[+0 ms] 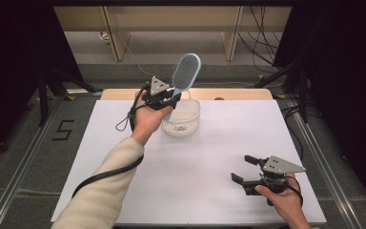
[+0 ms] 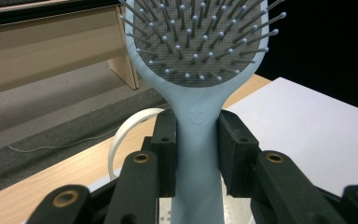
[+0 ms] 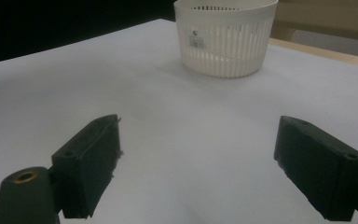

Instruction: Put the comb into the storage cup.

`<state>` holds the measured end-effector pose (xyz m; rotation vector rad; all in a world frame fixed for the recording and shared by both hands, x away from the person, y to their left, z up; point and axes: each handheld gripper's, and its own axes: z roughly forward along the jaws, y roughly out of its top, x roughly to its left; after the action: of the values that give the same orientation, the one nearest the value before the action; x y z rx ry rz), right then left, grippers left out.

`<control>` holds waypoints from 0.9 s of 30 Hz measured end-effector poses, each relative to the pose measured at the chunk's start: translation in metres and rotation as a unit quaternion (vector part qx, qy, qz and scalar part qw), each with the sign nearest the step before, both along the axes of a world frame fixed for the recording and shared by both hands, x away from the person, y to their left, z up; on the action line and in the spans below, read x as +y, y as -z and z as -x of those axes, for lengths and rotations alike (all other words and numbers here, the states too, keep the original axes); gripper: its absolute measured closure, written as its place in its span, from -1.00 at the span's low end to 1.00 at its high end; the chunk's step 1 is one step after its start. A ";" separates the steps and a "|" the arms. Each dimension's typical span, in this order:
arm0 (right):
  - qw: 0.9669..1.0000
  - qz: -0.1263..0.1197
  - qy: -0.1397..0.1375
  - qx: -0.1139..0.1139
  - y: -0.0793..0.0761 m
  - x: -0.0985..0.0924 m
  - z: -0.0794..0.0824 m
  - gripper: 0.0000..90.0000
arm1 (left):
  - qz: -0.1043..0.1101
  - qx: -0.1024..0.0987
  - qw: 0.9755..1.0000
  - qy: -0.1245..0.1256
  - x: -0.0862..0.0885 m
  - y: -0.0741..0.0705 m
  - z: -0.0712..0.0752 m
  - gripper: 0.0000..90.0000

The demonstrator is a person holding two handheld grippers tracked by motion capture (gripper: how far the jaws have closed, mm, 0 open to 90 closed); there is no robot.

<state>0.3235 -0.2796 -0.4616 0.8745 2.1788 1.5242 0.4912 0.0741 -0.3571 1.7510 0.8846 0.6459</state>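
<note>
A light blue hairbrush (image 1: 185, 72) with grey bristles stands nearly upright in the air above the white slotted basket (image 1: 181, 117). My left gripper (image 1: 170, 99) is shut on its handle, just over the basket's near-left rim. In the left gripper view both black pads press the handle of the hairbrush (image 2: 196, 126) from either side, and the left gripper (image 2: 196, 156) hides most of the basket below, whose white rim (image 2: 121, 135) curves past at the left. My right gripper (image 1: 246, 169) rests low near the table's front right, open, with nothing between its jaws. It faces the basket (image 3: 223, 39) across bare table.
The white table top (image 1: 205, 162) has a wooden strip (image 1: 228, 93) along its far edge. Beyond it are wooden furniture legs and cables on a grey floor. A black cable (image 1: 106, 174) trails along the left forearm. Dark curtains flank both sides.
</note>
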 end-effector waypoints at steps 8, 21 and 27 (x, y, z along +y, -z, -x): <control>1.000 -0.001 0.000 0.000 0.000 0.000 0.000 -0.66 | -0.001 0.001 1.000 0.000 -0.001 -0.001 -0.003 0.55; 1.000 0.000 -0.001 -0.001 0.000 0.000 0.000 -0.66 | 0.001 0.003 1.000 -0.001 -0.003 0.000 -0.008 0.55; 1.000 0.001 -0.001 0.000 0.000 0.000 0.000 -0.66 | 0.001 0.003 1.000 -0.002 -0.005 0.000 -0.010 0.55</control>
<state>0.3238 -0.2800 -0.4617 0.8734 2.1811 1.5225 0.5016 0.0693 -0.3574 1.7510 0.8927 0.6420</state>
